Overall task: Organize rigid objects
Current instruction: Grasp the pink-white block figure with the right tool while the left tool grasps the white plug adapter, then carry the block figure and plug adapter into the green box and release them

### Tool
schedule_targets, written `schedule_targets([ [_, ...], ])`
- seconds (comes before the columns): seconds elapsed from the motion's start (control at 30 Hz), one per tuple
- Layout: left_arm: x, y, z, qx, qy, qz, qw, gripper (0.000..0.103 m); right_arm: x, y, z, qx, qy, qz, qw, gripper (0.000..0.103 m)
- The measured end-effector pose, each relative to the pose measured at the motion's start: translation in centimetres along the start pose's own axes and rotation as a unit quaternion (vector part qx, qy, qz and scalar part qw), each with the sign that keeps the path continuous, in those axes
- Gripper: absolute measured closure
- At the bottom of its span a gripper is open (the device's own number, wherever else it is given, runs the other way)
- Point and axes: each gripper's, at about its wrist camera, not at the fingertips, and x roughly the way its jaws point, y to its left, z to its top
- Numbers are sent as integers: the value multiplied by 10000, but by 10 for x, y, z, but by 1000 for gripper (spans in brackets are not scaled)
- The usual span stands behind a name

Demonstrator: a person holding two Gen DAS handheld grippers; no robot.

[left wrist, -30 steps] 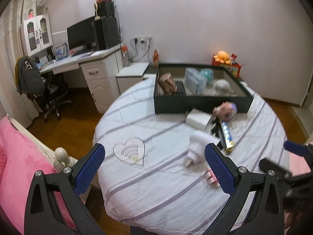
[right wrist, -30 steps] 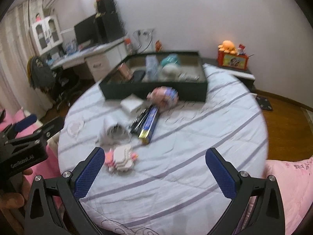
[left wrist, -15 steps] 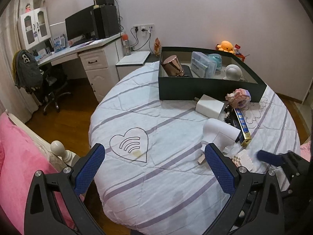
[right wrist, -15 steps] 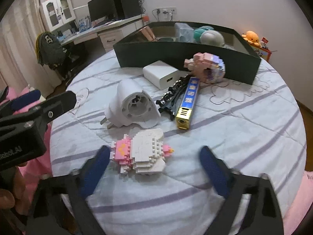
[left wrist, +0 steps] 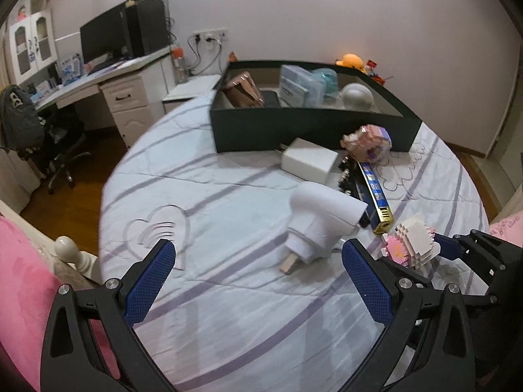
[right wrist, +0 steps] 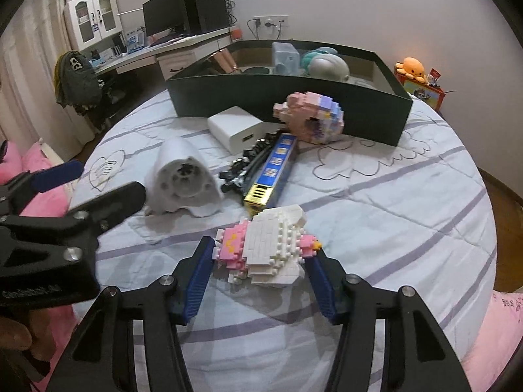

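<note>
Far left: white desk point(left wrist: 108, 75) with drawers, black monitor point(left wrist: 101, 40) and speaker point(left wrist: 147, 26) on top. White glass-door cabinet point(left wrist: 31, 44) at its left end. Office chair point(left wrist: 62, 140) with grey backpack point(left wrist: 18, 117) hung on the back. Wall socket point(left wrist: 209, 34) with cables plugged in. Orange octopus plush point(right wrist: 413, 67) on a colourful box point(right wrist: 425, 93) by the wall. Pink bedding point(left wrist: 23, 294), white bedpost knob point(left wrist: 67, 246), wooden floor point(left wrist: 65, 202).

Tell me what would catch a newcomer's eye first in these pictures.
The right claw, with its blue pads on either side of the pink-and-white brick figure at the near edge of the round table. Behind it lie a white hair dryer and the half-filled dark green box at the far side.
</note>
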Motion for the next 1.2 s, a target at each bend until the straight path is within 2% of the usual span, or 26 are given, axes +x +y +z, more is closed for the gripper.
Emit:
schedule_targets([
  [0.17,20,-9,9,20,103,-87,9999,0,2,-4,2,-9,-9,-99,9999,46],
  [0.27,31,-10,14,-81,65,-268,9996,0,3,-7,3,32,-11,-84,10000,46],
  [0.3,36,-9,15,-142,66,-324,9994,3,3,-8,4,38,-15,-76,10000,46],
  [0.37,48,-7,15,-292,277,-557,9976,25,2,-9,5,36,-18,-65,10000,46],
  [0.43,49,-5,15,-312,274,-571,9975,39,0,-11,6,50,-32,-59,10000,46],
  [0.47,48,-5,16,-300,274,-629,9972,57,0,-12,6,63,-44,-62,10000,46],
  [0.5,47,-5,16,-287,300,-655,9970,59,-2,-14,7,90,-58,-57,9999,47],
  [0.9,19,15,17,-438,114,-478,9978,59,-19,-22,14,245,-260,12,9994,49],
  [1.2,-5,17,53,-394,-267,-454,9978,59,-39,-28,41,232,-630,70,9977,49],
])
